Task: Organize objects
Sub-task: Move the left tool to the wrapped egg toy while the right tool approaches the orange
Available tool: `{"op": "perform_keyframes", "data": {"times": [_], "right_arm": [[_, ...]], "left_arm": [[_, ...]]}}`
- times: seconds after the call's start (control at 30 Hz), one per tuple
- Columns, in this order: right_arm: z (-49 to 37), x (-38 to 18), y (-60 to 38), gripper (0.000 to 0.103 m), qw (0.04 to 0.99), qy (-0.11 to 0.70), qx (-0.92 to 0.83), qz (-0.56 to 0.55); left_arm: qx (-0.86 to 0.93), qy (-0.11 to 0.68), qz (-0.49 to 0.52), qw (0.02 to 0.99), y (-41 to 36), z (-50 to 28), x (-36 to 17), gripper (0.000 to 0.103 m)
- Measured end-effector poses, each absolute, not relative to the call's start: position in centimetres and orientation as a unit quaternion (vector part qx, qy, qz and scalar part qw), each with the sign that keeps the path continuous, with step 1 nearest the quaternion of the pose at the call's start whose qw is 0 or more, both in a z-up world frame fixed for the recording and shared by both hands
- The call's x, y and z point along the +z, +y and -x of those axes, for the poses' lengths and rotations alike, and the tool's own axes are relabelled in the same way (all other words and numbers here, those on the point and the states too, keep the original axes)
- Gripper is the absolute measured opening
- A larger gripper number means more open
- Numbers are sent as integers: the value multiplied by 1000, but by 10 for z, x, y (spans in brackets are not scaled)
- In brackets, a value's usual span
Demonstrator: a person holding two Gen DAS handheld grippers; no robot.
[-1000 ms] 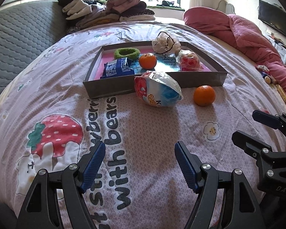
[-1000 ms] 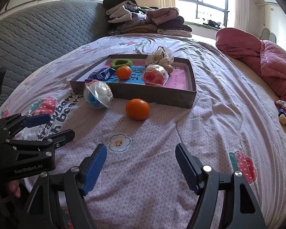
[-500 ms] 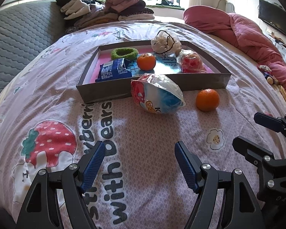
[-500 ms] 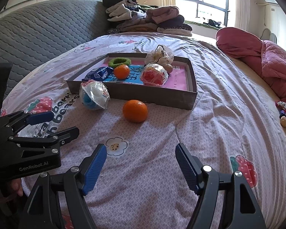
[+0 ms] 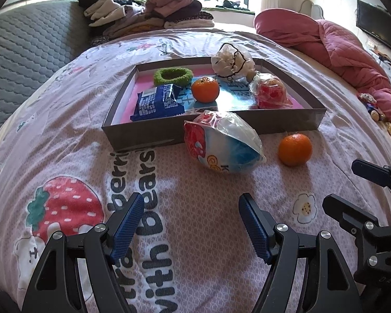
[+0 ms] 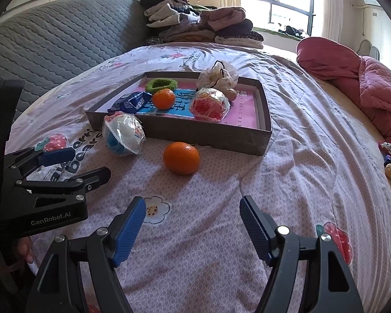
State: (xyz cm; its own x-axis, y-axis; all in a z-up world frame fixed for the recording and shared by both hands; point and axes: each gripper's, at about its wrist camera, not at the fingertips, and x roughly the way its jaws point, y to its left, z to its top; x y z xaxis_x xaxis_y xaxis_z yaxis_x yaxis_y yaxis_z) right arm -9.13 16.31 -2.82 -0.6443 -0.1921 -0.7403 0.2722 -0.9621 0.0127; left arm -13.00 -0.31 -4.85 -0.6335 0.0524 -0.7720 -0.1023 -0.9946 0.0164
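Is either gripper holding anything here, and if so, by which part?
Nothing is held. The left gripper and the right gripper both stand open over the bedsheet, short of the wrapped toy ball and the loose orange.

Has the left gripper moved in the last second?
Yes. In its own view the box and the wrapped ball sit lower and larger than before, so the left gripper has come closer to them, jaws open and empty.

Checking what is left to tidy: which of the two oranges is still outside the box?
The orange lying on the bedsheet, before the box's near wall. The other orange sits inside, beside the blue packet.
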Motion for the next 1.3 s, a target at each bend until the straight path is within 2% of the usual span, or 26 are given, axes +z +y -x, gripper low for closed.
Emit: {"op": "perform_keyframes", "data": {"times": [1.3], "right_arm": [[129,-36,168,74,129,42,-899,-416]], "left_arm": [[910,29,411,39,-4,172,-44,76]]}}
